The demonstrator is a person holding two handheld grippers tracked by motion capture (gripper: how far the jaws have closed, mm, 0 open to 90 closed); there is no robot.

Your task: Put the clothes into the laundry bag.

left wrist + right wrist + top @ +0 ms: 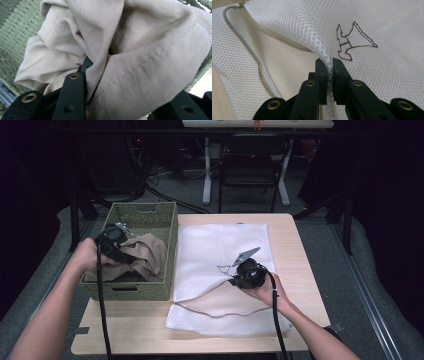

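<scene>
A beige garment (pixel 147 254) lies bunched in the green woven basket (pixel 142 214) at the table's left. My left gripper (pixel 131 258) is shut on a fold of that garment (pixel 140 57), cloth bulging around its jaws. A white mesh laundry bag (pixel 220 245) lies flat on the table, its zipper (pixel 259 67) undone along the near edge. My right gripper (pixel 235 279) is shut on the bag's upper layer (pixel 329 67), pinching a ridge of mesh and holding the mouth up. A small brown stitched figure (pixel 352 42) marks the mesh just beyond the jaws.
The wooden table (pixel 295 250) has bare strips at its right and front edges. Past the table stand a dark chair (pixel 250 165) and white desk legs (pixel 206 170). Cables trail from both grippers toward the bottom.
</scene>
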